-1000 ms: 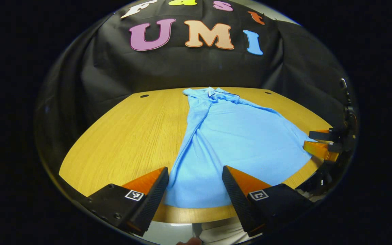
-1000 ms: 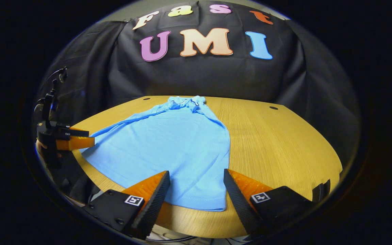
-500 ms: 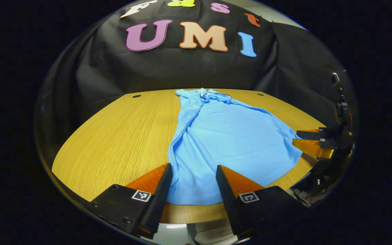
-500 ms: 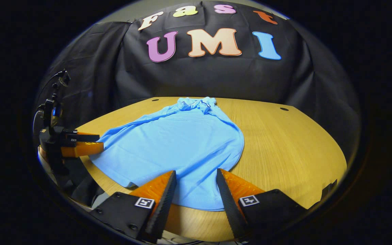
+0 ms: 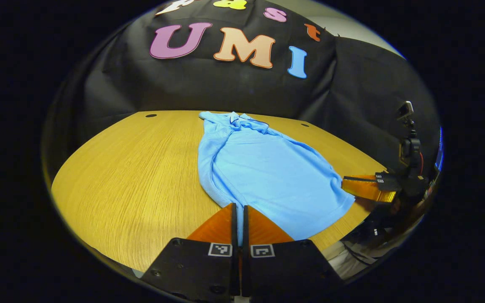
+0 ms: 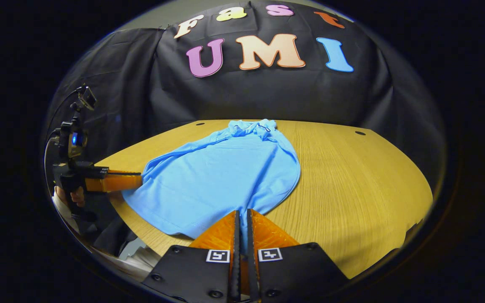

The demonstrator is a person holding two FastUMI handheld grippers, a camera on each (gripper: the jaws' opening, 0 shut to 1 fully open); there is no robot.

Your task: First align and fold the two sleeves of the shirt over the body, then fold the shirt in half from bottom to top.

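both claws [image 5: 238, 207] [image 6: 241, 212] clamp the shirt [image 5: 263, 172] hem.

Black tongs [image 5: 239, 210] bodies; square coded markers; visible screws; white sleeve [image 6: 63, 206]

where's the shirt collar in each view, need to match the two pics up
Left gripper view: the collar sits at the far end of the blue shirt, slightly left of centre, near the far edge of the table.
Right gripper view: the collar is again at the shirt's far end, just right of centre.
Shared landmark: two small dark holes in the tabletop flank the collar, the left hole and the right hole.
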